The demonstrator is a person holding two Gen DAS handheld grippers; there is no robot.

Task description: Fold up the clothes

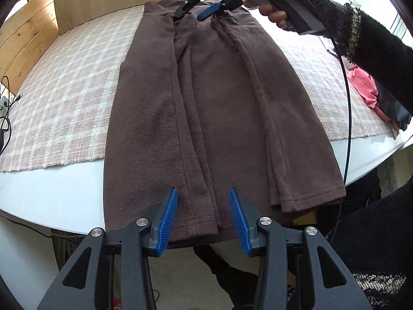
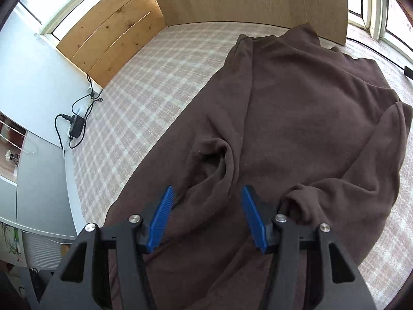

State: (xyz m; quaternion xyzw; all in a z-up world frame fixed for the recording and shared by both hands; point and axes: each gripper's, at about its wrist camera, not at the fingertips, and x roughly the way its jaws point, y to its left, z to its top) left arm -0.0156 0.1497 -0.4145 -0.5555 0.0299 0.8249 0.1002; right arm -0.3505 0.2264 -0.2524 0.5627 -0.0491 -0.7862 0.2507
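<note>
You have the brown garment (image 1: 216, 108) folded lengthwise on the checked cloth (image 1: 64, 98) over the counter (image 1: 51, 193), both hand-held grippers, left (image 1: 204, 219) and right (image 2: 206, 222), open and empty, crosswise folds likely remaining.

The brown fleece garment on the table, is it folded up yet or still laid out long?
Laid out long: the brown fleece garment lies at full length, only its sides turned inward.

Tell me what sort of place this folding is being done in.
Most likely a room in a home, not a lab or shop. A brown fleece garment lies on a pink checked cloth over a white table, with windows and a charger with cables nearby.
</note>
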